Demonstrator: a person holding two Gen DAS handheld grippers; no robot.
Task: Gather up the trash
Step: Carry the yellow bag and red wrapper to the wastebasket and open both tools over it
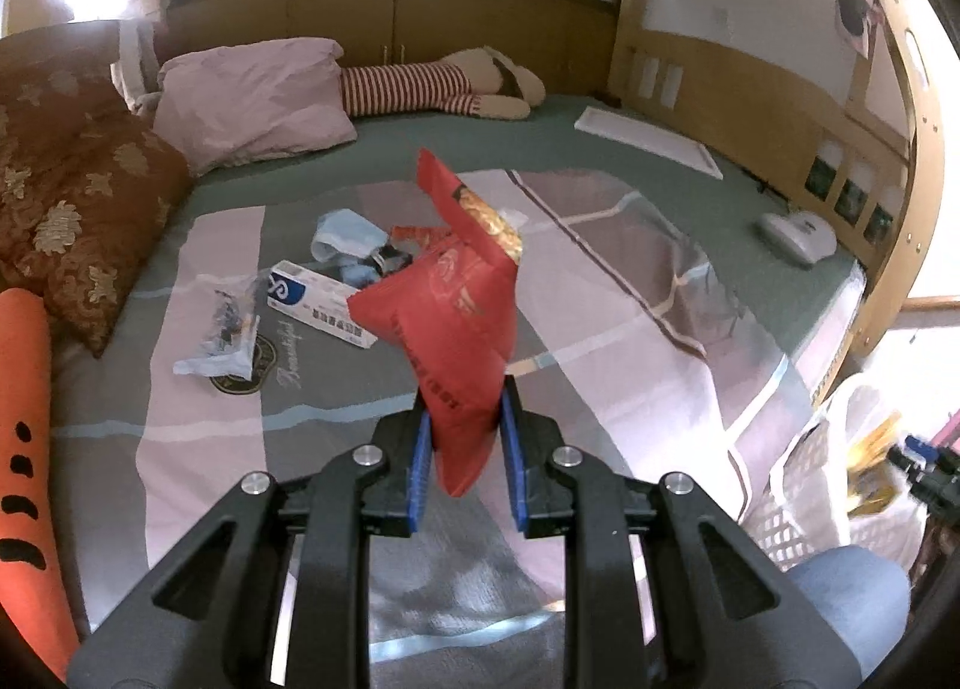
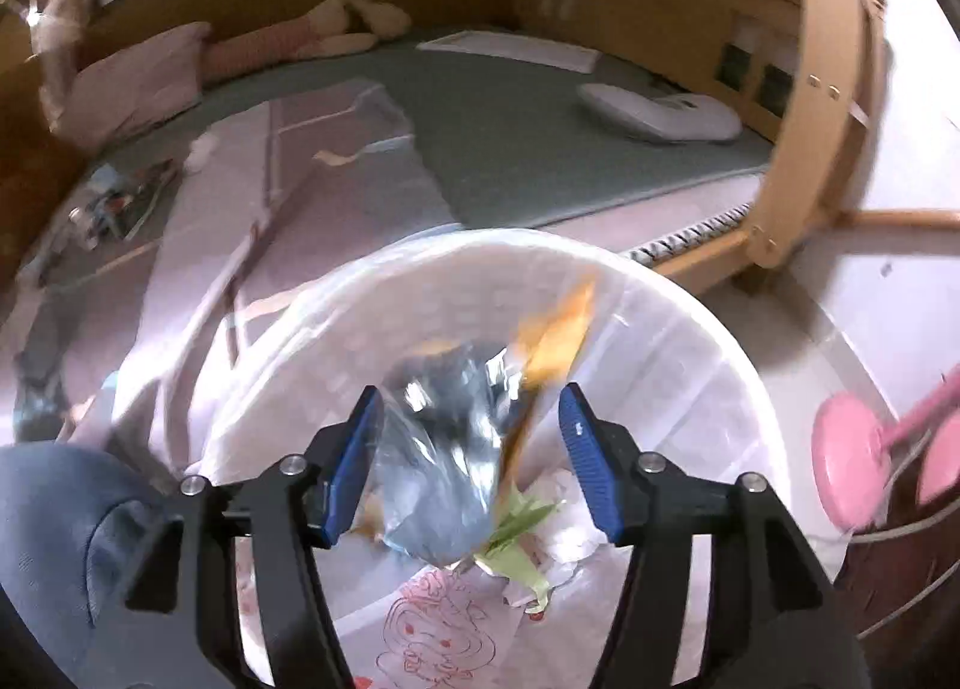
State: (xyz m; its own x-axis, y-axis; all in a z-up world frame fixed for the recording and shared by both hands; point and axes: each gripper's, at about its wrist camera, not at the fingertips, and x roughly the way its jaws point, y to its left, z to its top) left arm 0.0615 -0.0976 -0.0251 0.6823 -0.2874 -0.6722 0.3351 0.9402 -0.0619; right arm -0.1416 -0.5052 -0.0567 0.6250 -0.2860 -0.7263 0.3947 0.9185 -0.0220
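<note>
- L gripper (image 1: 462, 437) clenched on red snack bag (image 1: 456, 317), held up over the bed (image 1: 600, 341).
- R gripper (image 2: 471, 461) spread wide over white bin (image 2: 690, 329); silver/yellow wrapper (image 2: 450, 449) between the fingers, blurred, looks to be dropping in, can't tell if any pad touches it.
- More trash on bed: white box (image 1: 321, 305), clear wrapper (image 1: 222, 335), blue mask (image 1: 345, 239).
- Step (my read): R drop-off underway, L carrying.
- Next: swing L w/ red bag to the bin at bed's R edge, get over the rim before releasing; then R back for the leftovers.
</note>
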